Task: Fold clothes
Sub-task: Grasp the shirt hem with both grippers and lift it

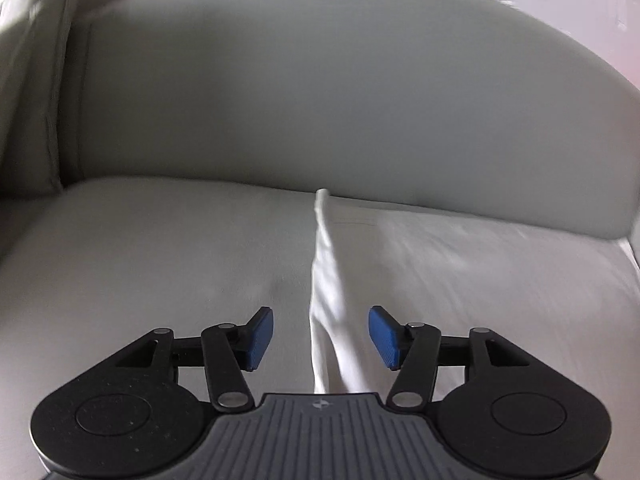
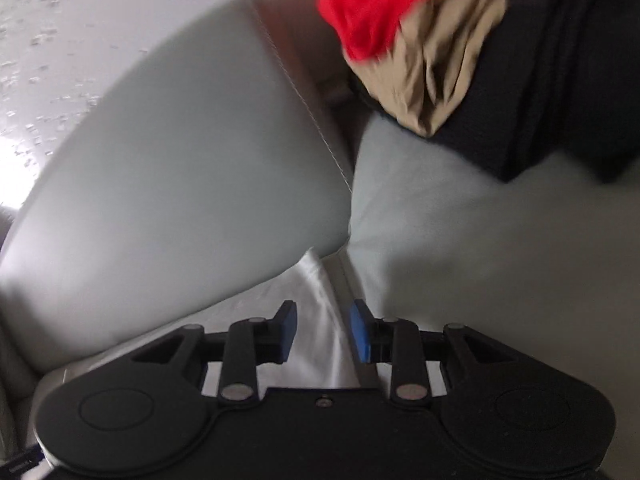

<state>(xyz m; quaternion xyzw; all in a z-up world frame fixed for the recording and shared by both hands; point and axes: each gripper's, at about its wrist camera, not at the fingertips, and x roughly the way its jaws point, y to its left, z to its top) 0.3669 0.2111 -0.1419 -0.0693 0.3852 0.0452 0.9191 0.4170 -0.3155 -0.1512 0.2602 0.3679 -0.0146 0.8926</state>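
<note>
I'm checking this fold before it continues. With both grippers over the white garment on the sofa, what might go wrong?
Left gripper is open, pads clear of the raised fold of the white garment, so it may close on too little cloth. Right gripper straddles an edge near the cushion gap, where cloth might snag.

The place looked like a home living room. A pale grey leather sofa (image 1: 320,100) with a rounded back cushion and a stitched seam filled both views. A heap of unsorted clothes, red, tan and black (image 2: 460,52), lay on its seat. A white textured wall (image 2: 48,40) stood behind the sofa.
</note>
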